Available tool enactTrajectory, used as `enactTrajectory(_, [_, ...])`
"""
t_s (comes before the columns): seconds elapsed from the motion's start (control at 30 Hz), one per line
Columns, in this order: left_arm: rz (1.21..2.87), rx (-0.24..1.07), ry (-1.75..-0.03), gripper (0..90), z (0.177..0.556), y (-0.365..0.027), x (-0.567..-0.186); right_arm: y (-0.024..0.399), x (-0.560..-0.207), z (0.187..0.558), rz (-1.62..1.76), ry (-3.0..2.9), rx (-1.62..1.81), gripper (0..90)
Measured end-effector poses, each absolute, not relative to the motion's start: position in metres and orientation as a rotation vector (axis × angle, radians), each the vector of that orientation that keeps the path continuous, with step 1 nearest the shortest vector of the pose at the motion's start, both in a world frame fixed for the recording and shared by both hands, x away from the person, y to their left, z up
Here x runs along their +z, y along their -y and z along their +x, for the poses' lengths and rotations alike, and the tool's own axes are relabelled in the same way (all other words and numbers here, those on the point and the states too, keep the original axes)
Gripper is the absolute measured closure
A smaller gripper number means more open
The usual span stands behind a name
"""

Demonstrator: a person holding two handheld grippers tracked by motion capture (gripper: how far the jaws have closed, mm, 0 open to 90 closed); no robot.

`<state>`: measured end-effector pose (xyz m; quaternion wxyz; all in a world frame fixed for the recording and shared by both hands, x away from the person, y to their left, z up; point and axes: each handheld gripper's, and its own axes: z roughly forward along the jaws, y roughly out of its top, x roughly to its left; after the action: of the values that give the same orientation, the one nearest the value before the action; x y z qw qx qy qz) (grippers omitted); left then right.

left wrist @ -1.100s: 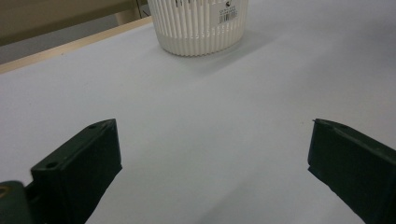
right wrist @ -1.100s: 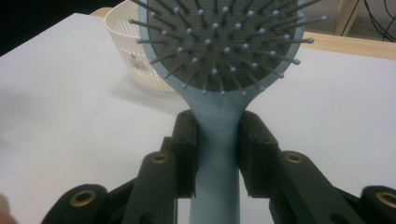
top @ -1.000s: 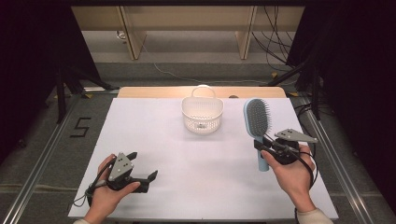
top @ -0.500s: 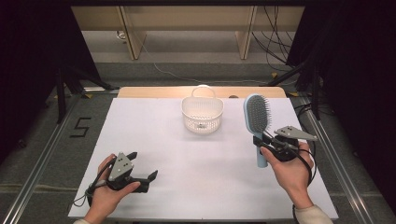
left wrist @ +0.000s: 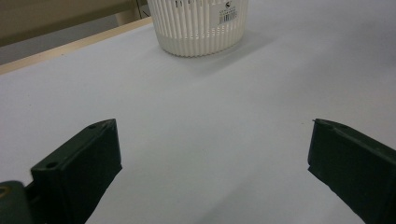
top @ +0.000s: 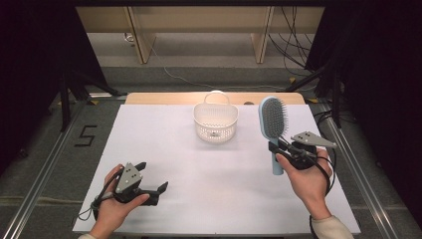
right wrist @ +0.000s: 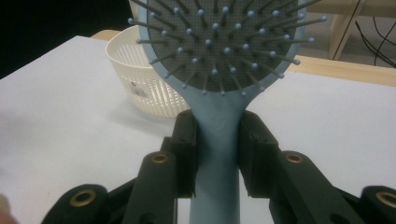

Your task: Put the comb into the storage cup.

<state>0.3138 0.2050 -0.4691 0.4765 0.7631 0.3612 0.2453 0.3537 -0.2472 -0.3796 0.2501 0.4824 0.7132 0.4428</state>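
A pale blue paddle hairbrush (top: 272,124) with a grey bristle pad stands upright, clamped by its handle, head raised above the white tabletop's (top: 209,189) right side.

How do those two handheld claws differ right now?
The right gripper is clamped on the light blue hairbrush by its handle, bristles facing the camera; the left gripper stands wide open with nothing between its jaws. In the high view the right one holds its load up, while the left sits low over the white table. Both have black jaws.
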Motion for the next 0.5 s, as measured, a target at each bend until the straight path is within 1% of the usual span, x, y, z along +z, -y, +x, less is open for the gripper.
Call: enactTrajectory(0.5, [1.865,0.603,-0.882,2.1,0.3137,-0.2056,-0.4686,0.2439,-0.3774,0.358,1.304,-1.933,1.213,70.5])
